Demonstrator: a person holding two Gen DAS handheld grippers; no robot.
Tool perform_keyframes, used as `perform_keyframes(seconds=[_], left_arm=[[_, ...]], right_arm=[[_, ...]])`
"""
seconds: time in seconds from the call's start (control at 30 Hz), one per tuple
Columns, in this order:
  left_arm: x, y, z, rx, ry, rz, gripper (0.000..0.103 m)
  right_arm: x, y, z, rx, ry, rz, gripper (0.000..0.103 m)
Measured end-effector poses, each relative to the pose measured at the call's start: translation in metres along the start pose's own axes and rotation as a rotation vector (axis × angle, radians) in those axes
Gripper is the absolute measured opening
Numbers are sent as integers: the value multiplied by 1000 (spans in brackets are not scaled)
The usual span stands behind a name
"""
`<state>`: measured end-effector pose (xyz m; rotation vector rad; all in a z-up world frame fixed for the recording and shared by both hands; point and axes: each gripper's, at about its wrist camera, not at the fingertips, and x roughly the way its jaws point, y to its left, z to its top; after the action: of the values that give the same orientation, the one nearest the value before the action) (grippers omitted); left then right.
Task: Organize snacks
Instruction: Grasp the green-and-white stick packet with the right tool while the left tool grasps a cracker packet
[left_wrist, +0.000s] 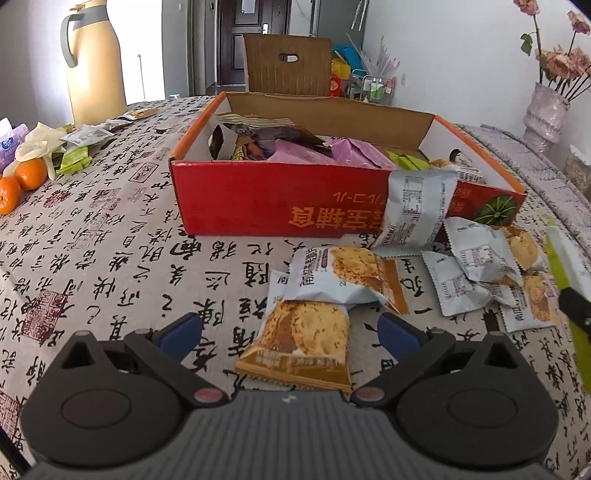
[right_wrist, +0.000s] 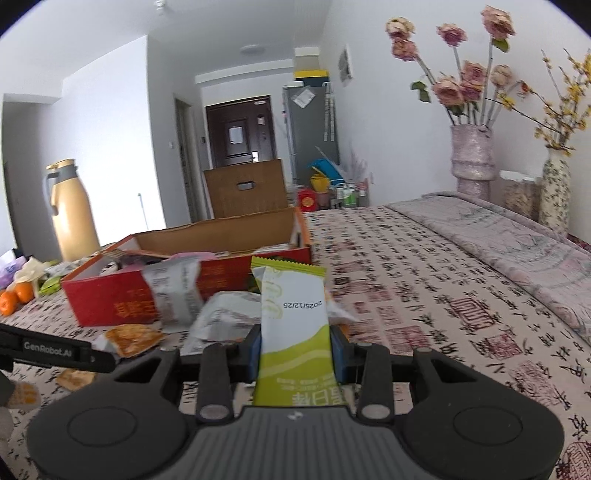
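**Green packet in the right grip, cookie pack lined up for the left**

The green packet (right_wrist: 295, 328) is pinched upright between the right gripper's (right_wrist: 295, 354) blue pads (right_wrist: 253, 354), which press on its two long edges; its top end stands clear above the fingers, with a printed date showing. It is off the table (right_wrist: 424, 295) and just short of the red box (right_wrist: 110, 295), whose near wall is ahead and to the left of it. From the left wrist view the same packet shows only as a blurred green strip at the right edge.

The step in hand looks like carrying this packet to the box (left_wrist: 258, 199), which already holds purple and dark bags. The next move likely calls for lifting it over the near wall, moving left above the open top, then releasing. A grey pack (left_wrist: 415, 210) leans against that wall and could be knocked.

The left gripper (left_wrist: 291, 332) is spread wide and holds nothing. It hovers low over the table, pointing at the box, with an orange cookie pack (left_wrist: 306, 339) lying flat between its fingers (left_wrist: 181, 332); whether they touch it I cannot tell. More cookie packs (left_wrist: 480, 273) lie heaped to the right, beside the box's corner. Closing on the near pack would be its next grasp, I judge.

The right gripper is level and faces down the room.
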<state>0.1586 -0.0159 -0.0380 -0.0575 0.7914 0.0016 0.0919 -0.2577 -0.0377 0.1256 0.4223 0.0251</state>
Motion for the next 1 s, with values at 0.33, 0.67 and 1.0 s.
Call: perform_keyframes(seconds=[0.33, 0.67, 1.0], left_arm=[[8, -9, -4, 50, -26, 20, 89], [0, -17, -11, 98, -72, -12, 50], [-12, -16, -17, 109, -96, -22, 41]], right_arm=[[12, -16, -1, 19, -21, -44, 36], [16, -13, -5, 5, 3, -17, 36], [18, -13, -6, 4, 15, -6, 36]])
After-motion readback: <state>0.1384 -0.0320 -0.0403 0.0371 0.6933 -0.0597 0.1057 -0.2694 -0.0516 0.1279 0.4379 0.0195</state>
